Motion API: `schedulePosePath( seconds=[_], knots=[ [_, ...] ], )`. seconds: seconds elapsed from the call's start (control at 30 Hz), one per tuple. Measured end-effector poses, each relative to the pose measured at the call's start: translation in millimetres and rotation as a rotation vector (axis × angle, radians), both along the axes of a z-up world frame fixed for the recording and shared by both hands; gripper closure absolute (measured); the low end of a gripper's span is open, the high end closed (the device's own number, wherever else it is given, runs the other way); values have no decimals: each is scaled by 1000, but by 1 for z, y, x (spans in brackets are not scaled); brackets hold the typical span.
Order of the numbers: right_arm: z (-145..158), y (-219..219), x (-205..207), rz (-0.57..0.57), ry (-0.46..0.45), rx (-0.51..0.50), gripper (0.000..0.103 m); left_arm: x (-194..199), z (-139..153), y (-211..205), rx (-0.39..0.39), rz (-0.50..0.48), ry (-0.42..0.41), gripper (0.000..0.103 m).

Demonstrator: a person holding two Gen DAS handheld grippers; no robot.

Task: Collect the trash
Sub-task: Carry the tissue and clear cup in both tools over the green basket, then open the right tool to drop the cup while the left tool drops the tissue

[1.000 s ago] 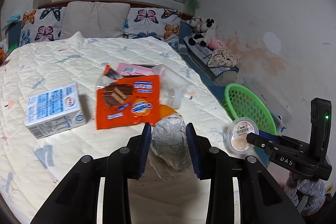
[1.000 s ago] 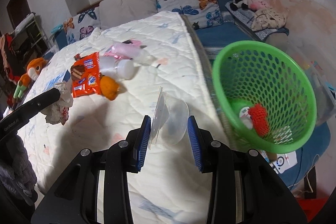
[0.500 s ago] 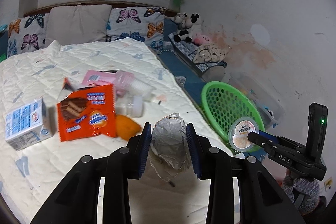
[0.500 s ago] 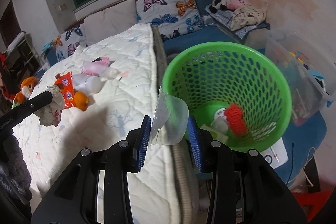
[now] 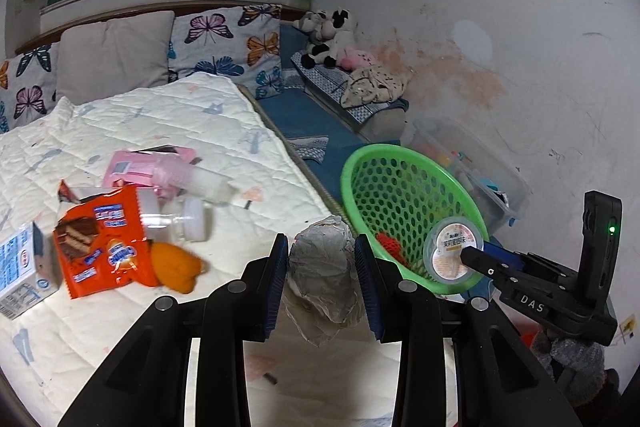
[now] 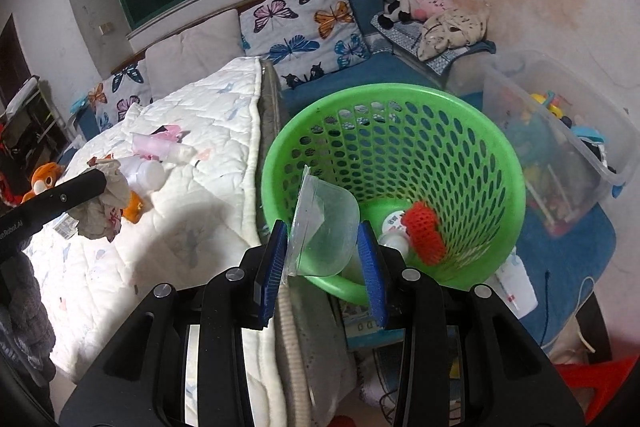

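My left gripper (image 5: 321,259) is shut on a crumpled grey paper ball (image 5: 323,267), held above the bed's right edge, left of the green basket (image 5: 400,187). My right gripper (image 6: 322,255) is shut on a clear plastic cup (image 6: 326,227) with a printed lid (image 5: 452,251), held over the near rim of the green basket (image 6: 472,131). A red net (image 6: 424,231) and a small white pot lie inside the basket. The paper ball also shows at the left of the right wrist view (image 6: 100,203).
On the quilt (image 5: 180,115) lie an orange snack wrapper (image 5: 104,235), an orange peel (image 5: 176,267), a clear bottle (image 5: 180,215), a pink packet (image 5: 144,167) and a milk carton (image 5: 20,267). A clear storage box (image 6: 560,131) stands right of the basket.
Both grippers have moved right, off the bed toward the basket. The right gripper's cup is now over the basket's rim; the left gripper's paper ball has come close beside it.
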State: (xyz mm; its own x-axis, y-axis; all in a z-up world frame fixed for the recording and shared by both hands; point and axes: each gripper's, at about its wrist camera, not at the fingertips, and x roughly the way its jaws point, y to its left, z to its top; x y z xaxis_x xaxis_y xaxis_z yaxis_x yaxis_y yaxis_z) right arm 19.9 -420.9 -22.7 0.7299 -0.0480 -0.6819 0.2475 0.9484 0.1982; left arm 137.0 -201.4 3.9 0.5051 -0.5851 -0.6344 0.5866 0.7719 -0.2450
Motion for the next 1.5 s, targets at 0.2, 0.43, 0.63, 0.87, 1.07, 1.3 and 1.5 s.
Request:
schedulePosePath(
  seconds=[0.2,0.43,0.63,0.87,1.07,1.3,1.5],
  knots=[
    [-6,-12,8,-17,19,-13,66,4,2,-20,10,-31,1,69],
    [-14,-30,19,-55,38,-49,65,8,4,-50,24,-81,6,69],
    [-17,-42,15,-79,31,-43,52,14,3,-80,45,-120,14,69],
    [-17,-52,-3,-104,21,-29,41,23,-3,-112,66,-163,21,69],
    [-16,-55,-14,-111,10,-1,37,28,-18,-136,80,-185,59,68],
    [-19,-54,-21,-106,8,17,37,30,-31,-151,90,-202,88,64],
    [-22,-49,-23,-97,11,25,36,28,-32,-151,73,-205,85,51]
  ],
)
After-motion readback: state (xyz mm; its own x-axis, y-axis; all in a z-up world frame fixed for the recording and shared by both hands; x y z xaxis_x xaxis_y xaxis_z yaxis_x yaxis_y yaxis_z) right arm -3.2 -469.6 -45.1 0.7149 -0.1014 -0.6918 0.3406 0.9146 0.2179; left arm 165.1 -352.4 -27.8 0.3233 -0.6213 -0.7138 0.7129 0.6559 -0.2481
